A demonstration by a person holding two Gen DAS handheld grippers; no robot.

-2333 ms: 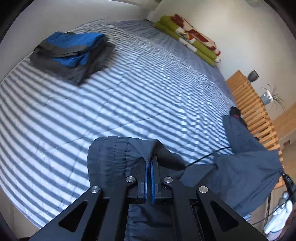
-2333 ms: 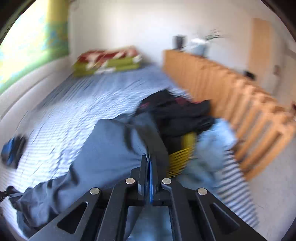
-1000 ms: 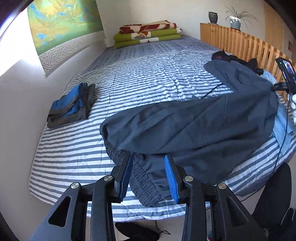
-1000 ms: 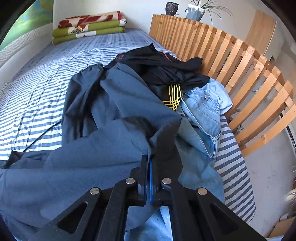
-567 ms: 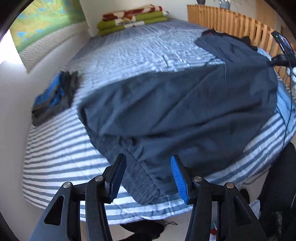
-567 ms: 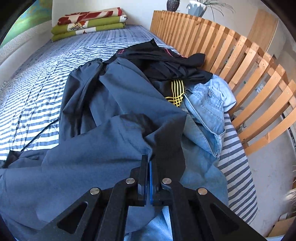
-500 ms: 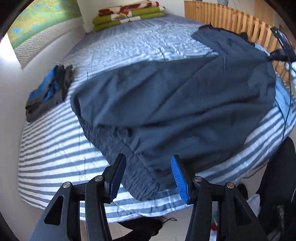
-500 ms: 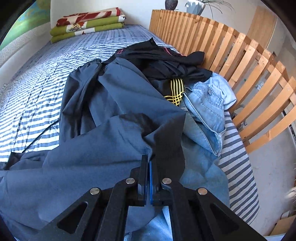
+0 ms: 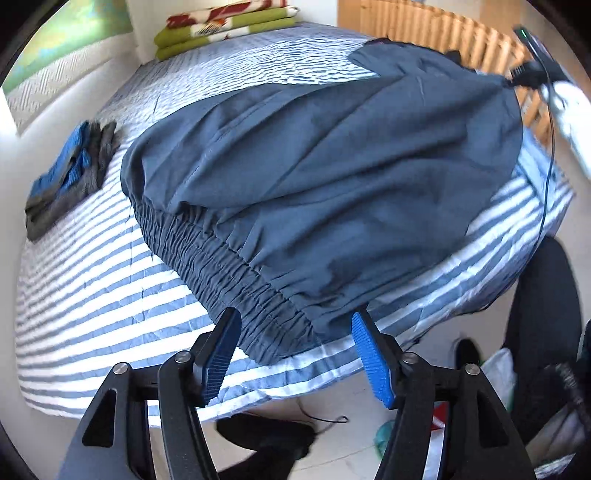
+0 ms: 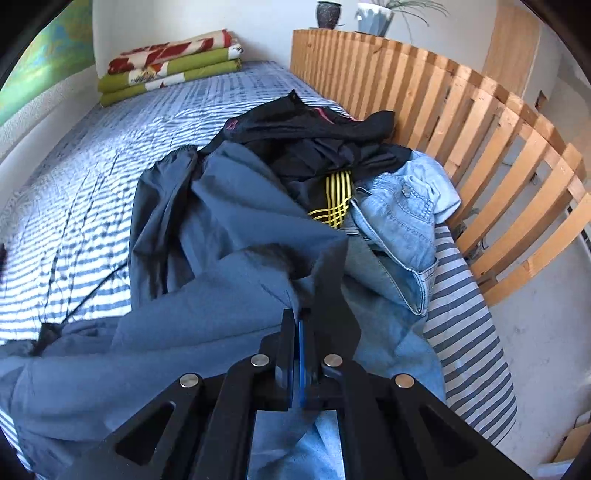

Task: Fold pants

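The left gripper (image 9: pixel 293 354) has let go — jaws apart at the waistband of the pants (image 9: pixel 332 166), now spread on the bed (image 9: pixel 92 295). The right gripper (image 10: pixel 300 354) stays clamped on them — folding can start.

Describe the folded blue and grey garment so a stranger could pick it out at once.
Start at the striped bed and go to its wall-side edge, away from the wooden slatted rail. There lies the folded blue and grey garment, apart from the spread dark pants. It alone is small, neatly folded and bright blue; the green and red folded blankets are at the bed's far end.
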